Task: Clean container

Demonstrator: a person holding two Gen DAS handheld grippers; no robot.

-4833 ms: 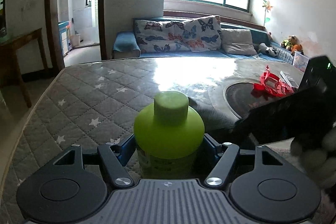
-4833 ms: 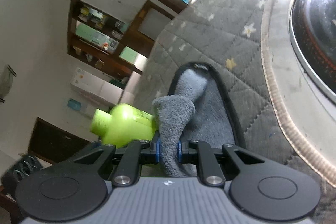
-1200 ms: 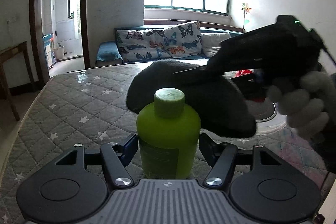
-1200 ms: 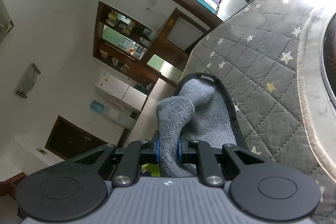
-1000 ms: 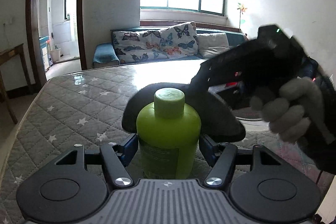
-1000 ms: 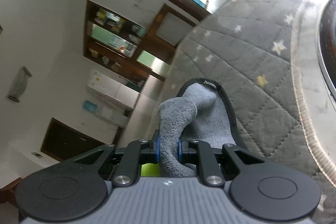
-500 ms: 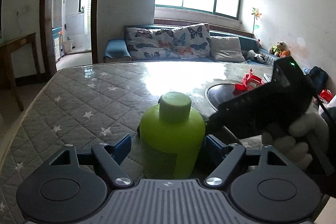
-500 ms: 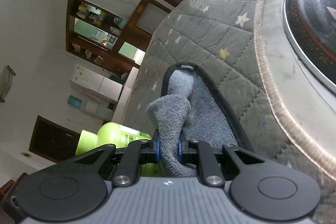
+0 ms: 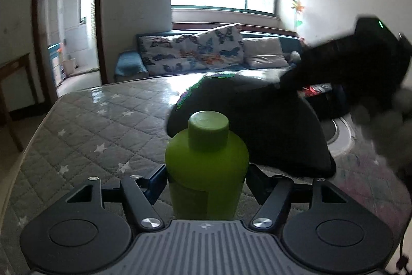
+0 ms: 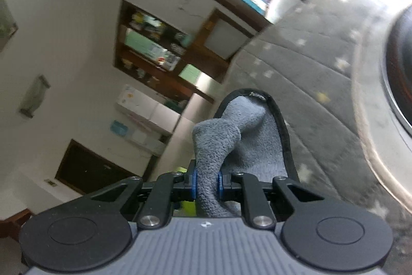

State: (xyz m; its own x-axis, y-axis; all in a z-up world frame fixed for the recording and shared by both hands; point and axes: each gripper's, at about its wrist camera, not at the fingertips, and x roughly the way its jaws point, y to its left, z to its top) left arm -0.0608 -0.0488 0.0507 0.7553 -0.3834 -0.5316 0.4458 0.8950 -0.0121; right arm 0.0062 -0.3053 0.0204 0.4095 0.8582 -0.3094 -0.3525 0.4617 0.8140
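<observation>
My left gripper (image 9: 206,187) clamps the green bottle (image 9: 207,161) at lower centre of its view, upright, long axis vertical, cap (image 9: 208,129) on top, above the quilted table (image 9: 103,125). My right gripper (image 10: 206,183), pinched tight on the grey cloth (image 10: 231,135), comes in from the right of the frame. The cloth hangs just behind and right of the cap, so the wipe goes leftward across the bottle's shoulder, I judge.

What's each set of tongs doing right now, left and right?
Left tongs: closed on the green bottle, upright.
Right tongs: closed on the grey cloth.
</observation>
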